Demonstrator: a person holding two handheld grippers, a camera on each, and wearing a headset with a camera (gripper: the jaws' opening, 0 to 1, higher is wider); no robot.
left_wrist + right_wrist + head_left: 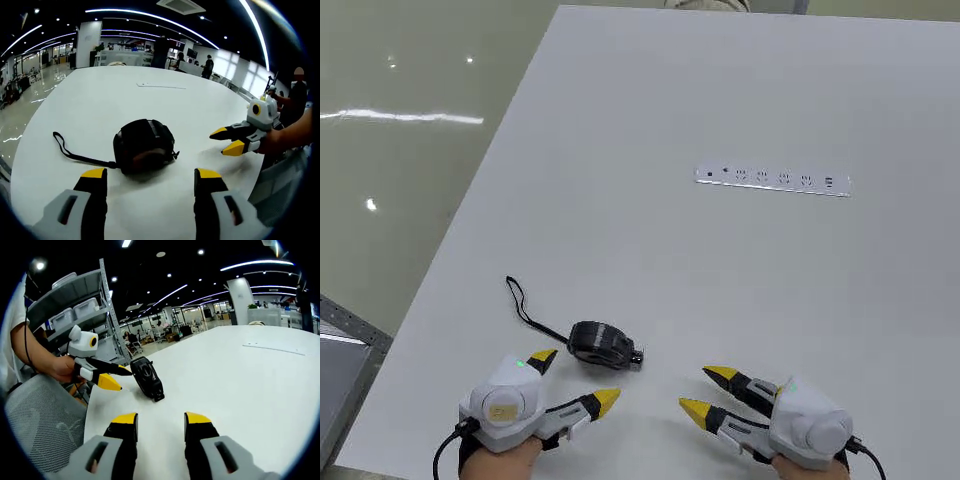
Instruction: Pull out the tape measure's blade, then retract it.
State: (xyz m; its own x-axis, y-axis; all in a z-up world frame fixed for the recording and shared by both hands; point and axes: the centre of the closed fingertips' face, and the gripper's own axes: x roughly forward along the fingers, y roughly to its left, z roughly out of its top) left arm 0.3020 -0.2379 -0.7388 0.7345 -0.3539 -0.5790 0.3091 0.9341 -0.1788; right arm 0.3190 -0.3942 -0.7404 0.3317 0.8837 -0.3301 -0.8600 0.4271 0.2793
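A black tape measure [602, 344] lies on the white table [720, 260] near its front edge, with a black wrist strap [523, 306] trailing to the left. Its blade is inside the case. My left gripper [574, 378] is open just in front of it, the case [144, 146] lying a little beyond the yellow fingertips. My right gripper [707, 392] is open to the right of the tape measure [147, 376], nothing between its fingers. In the left gripper view the right gripper [227, 140] comes in from the right; in the right gripper view the left gripper [116, 377] sits beside the case.
A white power strip [772, 180] lies flat farther back on the table. The table's left edge drops to a glossy floor [400, 150]. Metal shelving [85, 305] with bins stands behind the person. Several people stand far off in the room.
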